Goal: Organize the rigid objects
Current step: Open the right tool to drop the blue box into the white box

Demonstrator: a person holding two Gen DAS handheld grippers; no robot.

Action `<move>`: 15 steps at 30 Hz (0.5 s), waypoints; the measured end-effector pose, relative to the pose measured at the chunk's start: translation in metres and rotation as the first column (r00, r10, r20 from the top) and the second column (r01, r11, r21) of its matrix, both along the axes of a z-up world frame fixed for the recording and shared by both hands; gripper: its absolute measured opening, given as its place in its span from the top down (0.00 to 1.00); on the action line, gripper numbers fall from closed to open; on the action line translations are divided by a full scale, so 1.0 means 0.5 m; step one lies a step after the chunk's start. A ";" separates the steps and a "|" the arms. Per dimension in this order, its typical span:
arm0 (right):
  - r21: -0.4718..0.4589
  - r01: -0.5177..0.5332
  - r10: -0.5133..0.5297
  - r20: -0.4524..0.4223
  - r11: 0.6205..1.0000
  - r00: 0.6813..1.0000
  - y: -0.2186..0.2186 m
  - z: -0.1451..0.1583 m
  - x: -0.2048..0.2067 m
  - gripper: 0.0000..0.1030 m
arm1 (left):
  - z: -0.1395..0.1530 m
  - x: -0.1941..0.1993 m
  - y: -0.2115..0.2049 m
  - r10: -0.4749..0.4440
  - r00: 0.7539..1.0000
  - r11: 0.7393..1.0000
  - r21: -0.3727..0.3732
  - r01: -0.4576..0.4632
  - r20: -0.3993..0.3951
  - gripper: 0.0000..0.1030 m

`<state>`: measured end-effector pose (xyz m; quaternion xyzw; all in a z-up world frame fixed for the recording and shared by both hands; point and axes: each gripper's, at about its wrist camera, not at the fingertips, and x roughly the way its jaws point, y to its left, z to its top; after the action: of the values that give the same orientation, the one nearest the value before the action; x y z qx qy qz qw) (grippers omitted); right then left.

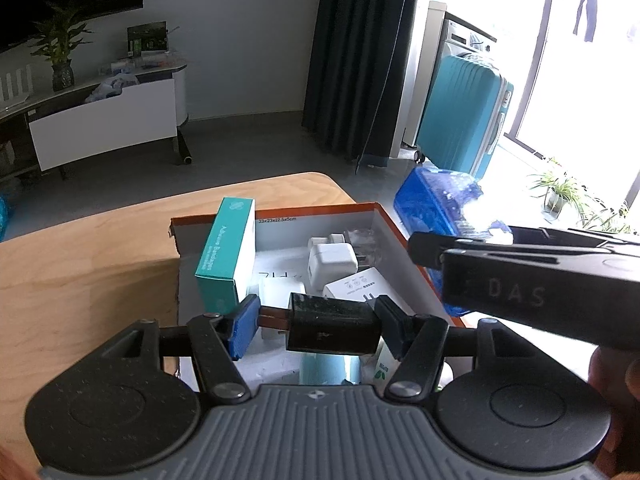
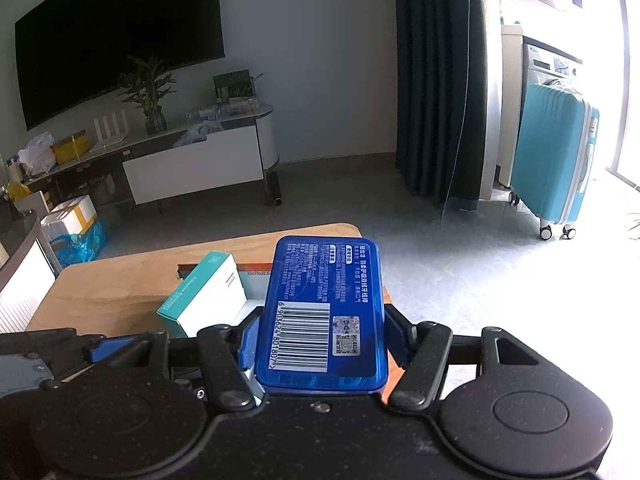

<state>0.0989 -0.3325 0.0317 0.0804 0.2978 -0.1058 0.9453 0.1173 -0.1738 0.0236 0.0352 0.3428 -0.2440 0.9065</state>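
An open cardboard box with an orange rim sits on the wooden table. My left gripper is shut on a black plug adapter, held over the box with its prongs toward the left pad. Inside the box are white chargers and a teal and white bandage carton standing on end. My right gripper is shut on a flat blue tin with its barcode face up. In the left wrist view, the blue tin hangs past the box's right edge, beyond the right gripper's black body.
The bandage carton and the box's rim show beneath the tin in the right wrist view. Off the table stand a teal suitcase, dark curtains and a TV console. A small green and white packet lies below the adapter.
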 end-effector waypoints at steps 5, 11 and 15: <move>0.001 -0.006 0.006 -0.017 1.000 1.000 -0.004 -0.011 0.025 0.28 | -0.006 0.007 -0.001 -0.002 1.000 1.000 -0.004 0.002 -0.004 0.38; 0.021 -0.010 0.010 -0.030 1.000 0.999 -0.019 -0.035 0.048 0.24 | -0.012 0.017 -0.002 0.002 1.000 1.000 -0.005 -0.002 -0.014 0.38; 0.016 0.030 -0.030 0.004 0.999 1.000 -0.029 -0.028 0.023 0.24 | -0.016 0.023 -0.004 -0.002 1.000 1.000 -0.007 0.002 -0.017 0.38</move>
<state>0.1105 -0.3469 0.0176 0.0927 0.2952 -0.1176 0.9436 0.1288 -0.1756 0.0157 0.0303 0.3494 -0.2465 0.9035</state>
